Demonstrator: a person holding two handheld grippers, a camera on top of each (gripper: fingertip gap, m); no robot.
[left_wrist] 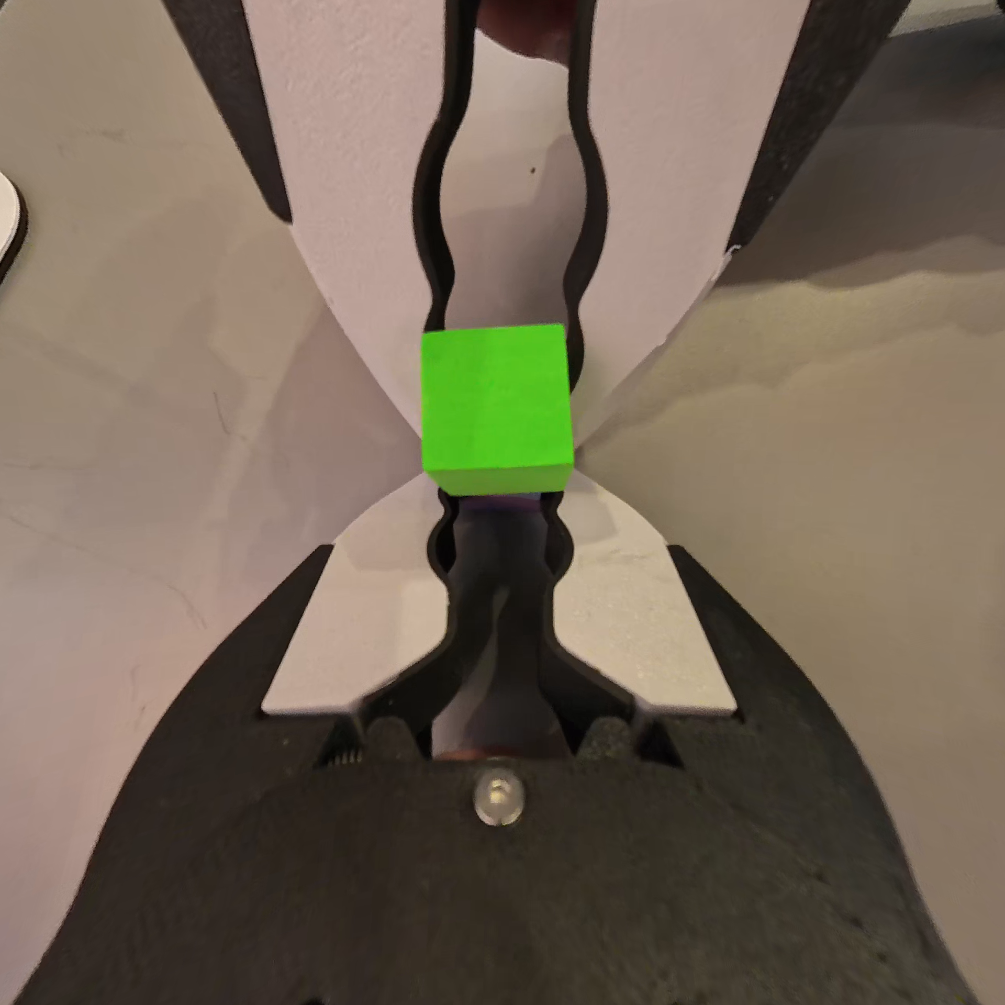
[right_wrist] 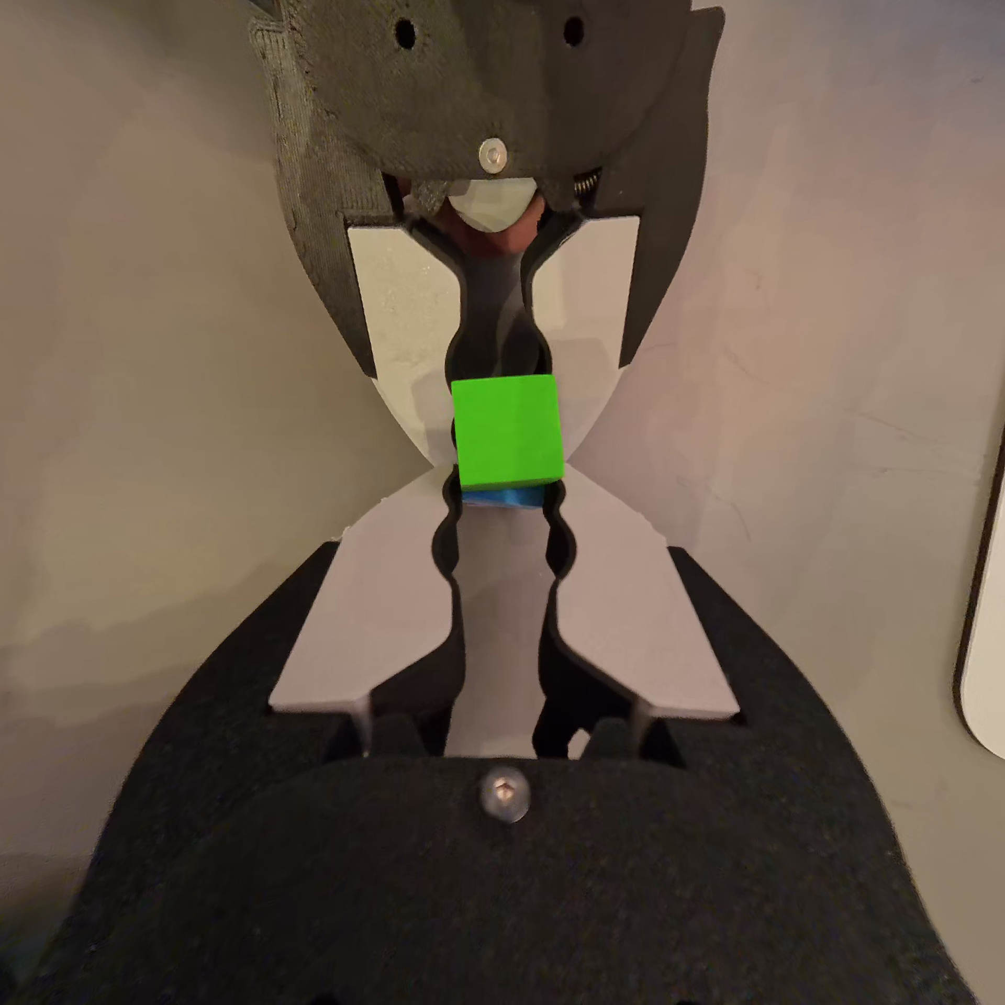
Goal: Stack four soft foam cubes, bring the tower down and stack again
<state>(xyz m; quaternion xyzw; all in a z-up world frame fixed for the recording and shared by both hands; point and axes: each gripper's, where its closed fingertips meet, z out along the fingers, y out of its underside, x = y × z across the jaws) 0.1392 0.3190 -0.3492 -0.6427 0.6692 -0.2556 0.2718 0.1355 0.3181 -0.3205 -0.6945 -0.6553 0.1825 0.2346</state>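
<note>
A green foam cube (left_wrist: 497, 405) sits on top of a blue cube; it also shows in the right wrist view (right_wrist: 508, 432). The two grippers meet the stack from opposite sides, tips pointing at each other. My right gripper (right_wrist: 503, 497) is shut on the blue cube (right_wrist: 506, 497), which sits between its fingertips just under the green one. My left gripper (left_wrist: 497, 497) is shut at the same level; only a bluish sliver (left_wrist: 497, 501) shows between its tips, and the green cube hides the rest. Any lower cubes are hidden.
The stack stands over a pale beige table (left_wrist: 163, 380) that also shows in the right wrist view (right_wrist: 163, 380). A white board with a dark edge lies at the far left of the left wrist view (left_wrist: 6, 217) and at the right edge of the right wrist view (right_wrist: 987, 598).
</note>
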